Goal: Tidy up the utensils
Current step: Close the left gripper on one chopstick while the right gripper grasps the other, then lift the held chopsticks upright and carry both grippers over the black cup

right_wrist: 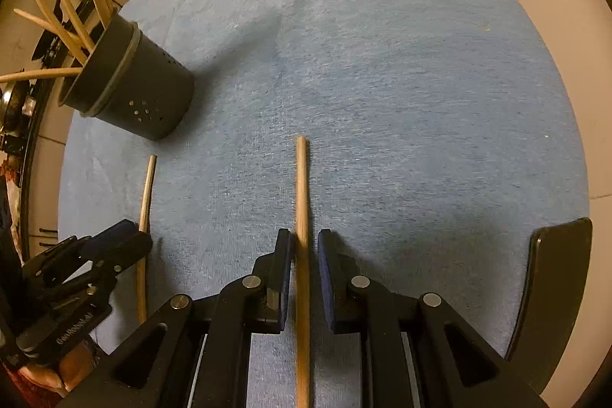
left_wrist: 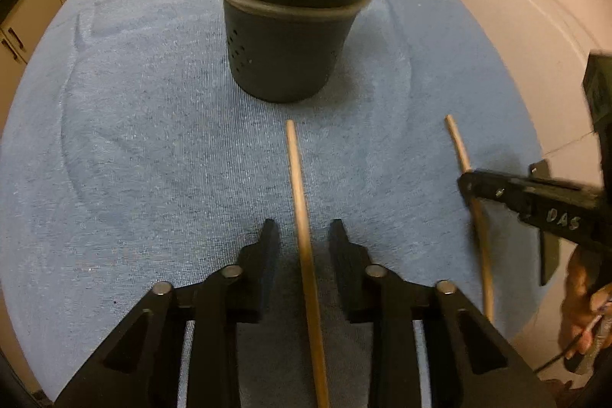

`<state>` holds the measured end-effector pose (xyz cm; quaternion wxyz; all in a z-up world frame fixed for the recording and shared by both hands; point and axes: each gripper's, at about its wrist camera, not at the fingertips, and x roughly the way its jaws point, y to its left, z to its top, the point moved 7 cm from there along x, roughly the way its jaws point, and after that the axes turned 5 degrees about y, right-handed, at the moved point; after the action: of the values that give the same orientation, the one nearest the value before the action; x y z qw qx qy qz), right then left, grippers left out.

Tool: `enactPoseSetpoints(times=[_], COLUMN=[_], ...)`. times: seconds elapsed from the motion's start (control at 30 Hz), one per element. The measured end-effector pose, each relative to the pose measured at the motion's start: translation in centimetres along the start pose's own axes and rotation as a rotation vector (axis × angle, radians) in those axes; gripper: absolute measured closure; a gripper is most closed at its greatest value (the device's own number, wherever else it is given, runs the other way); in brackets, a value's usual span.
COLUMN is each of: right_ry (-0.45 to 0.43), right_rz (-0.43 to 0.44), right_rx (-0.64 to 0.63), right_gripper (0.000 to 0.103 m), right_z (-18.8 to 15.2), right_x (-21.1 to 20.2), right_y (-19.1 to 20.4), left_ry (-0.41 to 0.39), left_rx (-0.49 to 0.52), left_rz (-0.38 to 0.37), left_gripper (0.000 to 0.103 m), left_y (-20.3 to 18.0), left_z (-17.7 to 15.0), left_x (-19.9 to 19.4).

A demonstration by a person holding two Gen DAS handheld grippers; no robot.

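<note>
Hand-held gripper pair, both pointing steeply down over a surface (left_wrist: 134, 140) that a blue cloth is covering.

Item 1: left hand-held gripper (left_wrist: 302, 232). Jaws are standing apart, straddling the left chopstick (left_wrist: 296, 171); cloth is showing on both sides of the stick, so nothing is being pinched yet.

Item 2: right hand-held gripper (right_wrist: 304, 239). Jaws are standing narrowly apart around the right chopstick (right_wrist: 301, 178); one pad is sitting just beside the wood and a gap is showing at the other, so it reads as released, not grasping.

Item 3: chopsticks, two, wooden. Both are lying flat on the cloth, roughly parallel and apart, tips pointing away from the person.

Item 4: dark holder (left_wrist: 283, 56). It is standing upright beyond the left chopstick, already carrying many sticks.

Handling note, as judgement: each stick is looking light, stiff, thin and smooth, so it is likely to roll or pivot in a loose pinch. Taking hold near the middle is looking safest, with the pads squeezing squarely across the shaft.
</note>
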<state>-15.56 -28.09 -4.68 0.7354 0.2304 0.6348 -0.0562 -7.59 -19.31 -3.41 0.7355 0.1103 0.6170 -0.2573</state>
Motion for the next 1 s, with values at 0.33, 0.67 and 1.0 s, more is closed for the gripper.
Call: enactPoseSetpoints(times=[0.33, 0.67, 1.0], right_ry=[-0.058, -0.382, -0.526], right_rz=[0.019, 0.141, 0.168], right_rx=[-0.067, -0.136, -0.163], right_gripper=[0.096, 0.096, 0.096], right_z=[-0.3, -0.9, -2.0], right_x=[-1.4, -10.8, -15.0], right_y=[3.1, 8.7, 11.1], left_ry=[-0.117, -0.369, -0.450], left_rx=[0.018, 0.012, 0.011], left_rz=[-0.036, -0.061, -0.033], left_gripper=[0.097, 0.097, 0.097], left_y=[-0.5, -0.4, 1.5], left_z=[-0.3, 0.1, -0.7], left_x=[-3.6, -13.3, -18.3])
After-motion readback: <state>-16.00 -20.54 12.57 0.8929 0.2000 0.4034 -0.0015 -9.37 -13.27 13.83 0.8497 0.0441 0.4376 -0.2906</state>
